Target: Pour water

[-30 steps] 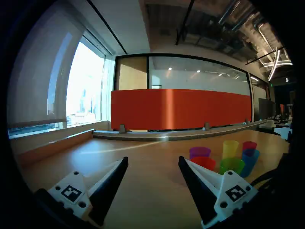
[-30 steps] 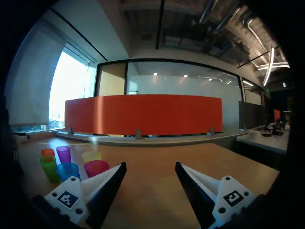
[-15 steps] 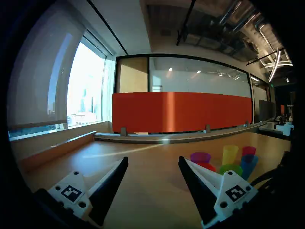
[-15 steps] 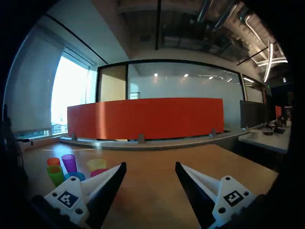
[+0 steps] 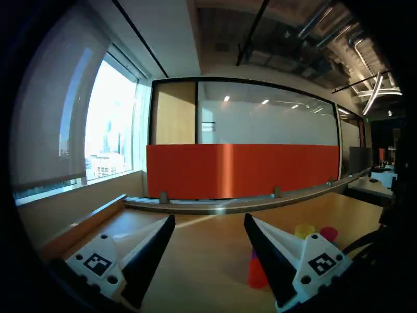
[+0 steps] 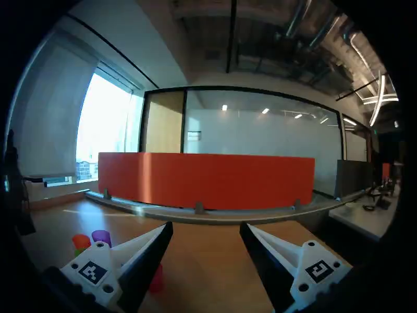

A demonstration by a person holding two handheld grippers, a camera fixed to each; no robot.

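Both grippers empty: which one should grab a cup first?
Left, narrowly. Left gripper and right gripper are both open and empty, but the red cup shows larger between the left's fingers than the pinkish cup does between the right's.

glossy wooden table, translucent plastic cups

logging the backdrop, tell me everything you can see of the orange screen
The screen is a long, low panel in plain orange, smooth and matte by its look. It stands upright along the far edge of the wooden table, running nearly the table's whole width. Small grey clamps hold its bottom edge above a pale rail. A faint lighter vertical band crosses it. A glass wall rises behind it. Nothing else touches it.
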